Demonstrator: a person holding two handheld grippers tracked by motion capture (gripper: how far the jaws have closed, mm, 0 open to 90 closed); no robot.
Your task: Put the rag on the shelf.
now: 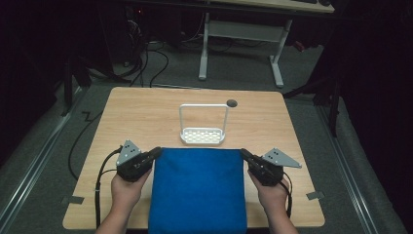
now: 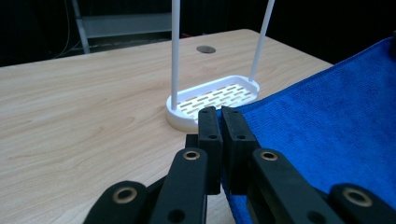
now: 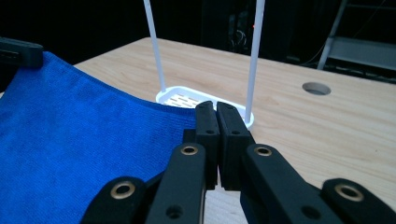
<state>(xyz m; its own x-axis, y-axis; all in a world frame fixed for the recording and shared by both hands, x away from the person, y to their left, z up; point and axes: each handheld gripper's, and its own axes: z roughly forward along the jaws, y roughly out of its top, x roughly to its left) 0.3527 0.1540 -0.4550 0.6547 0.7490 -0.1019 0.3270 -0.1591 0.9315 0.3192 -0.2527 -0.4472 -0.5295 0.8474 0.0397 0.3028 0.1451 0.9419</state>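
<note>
A blue cloth lies flat on the wooden table, its near edge hanging over the front. My left gripper is at the cloth's far left corner and my right gripper at its far right corner. In the left gripper view the jaws are pressed together with the cloth edge pinched between them. The right gripper is likewise shut at the corner of the cloth. Just beyond the cloth's far edge stands a white slotted tray with a tall wire handle.
The white tray nearly touches the cloth's far edge. A round cable hole sits behind it. Bare wood stretches left and right of the cloth. Past the table stand a white-legged desk and floor cables.
</note>
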